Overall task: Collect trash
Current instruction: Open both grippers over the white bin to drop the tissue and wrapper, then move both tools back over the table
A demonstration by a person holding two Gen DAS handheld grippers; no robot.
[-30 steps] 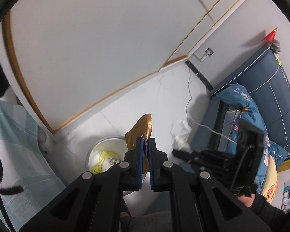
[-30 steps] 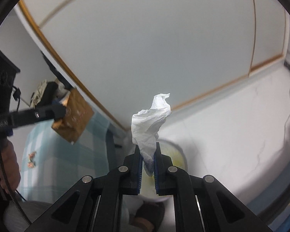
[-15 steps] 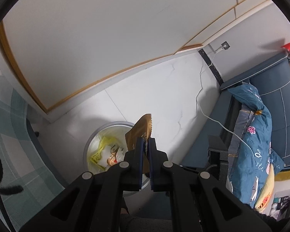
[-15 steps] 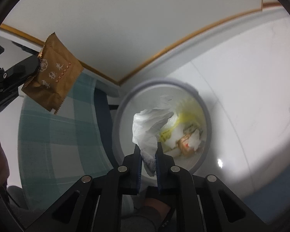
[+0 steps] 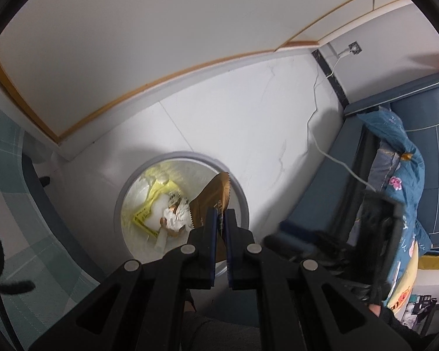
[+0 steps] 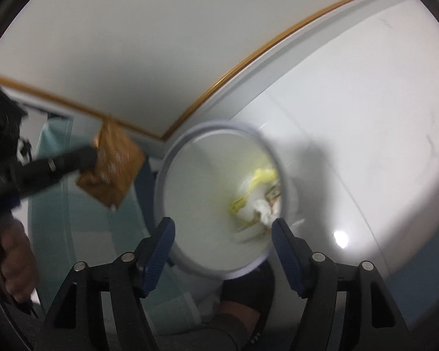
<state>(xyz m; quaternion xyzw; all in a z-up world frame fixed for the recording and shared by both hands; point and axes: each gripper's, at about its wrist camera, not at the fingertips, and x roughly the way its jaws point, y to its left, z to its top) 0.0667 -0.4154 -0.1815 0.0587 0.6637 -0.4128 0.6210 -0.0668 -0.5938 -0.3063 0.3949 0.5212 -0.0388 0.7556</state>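
Note:
A round white trash bin (image 5: 239, 188) stands on the white floor, with yellow wrappers and crumpled tissue (image 5: 175, 215) inside. My left gripper (image 5: 220, 215) is shut on a brown snack wrapper (image 5: 212, 196) and holds it over the bin's right part. In the right wrist view the bin (image 6: 164, 181) lies just ahead; my right gripper (image 6: 223, 228) is open and empty above it. The left gripper with the brown wrapper (image 6: 114, 172) shows to the left, blurred.
A white wall with a wooden trim strip runs behind the bin. A teal checked cloth (image 5: 3, 158) lies on the left. A blue sofa with a patterned blanket (image 5: 395, 158) and a white cable (image 5: 330, 152) are on the right.
My right gripper has opened and the white tissue it held has left it. Both grippers have tilted down closer over the bin; the left still holds the wrapper.

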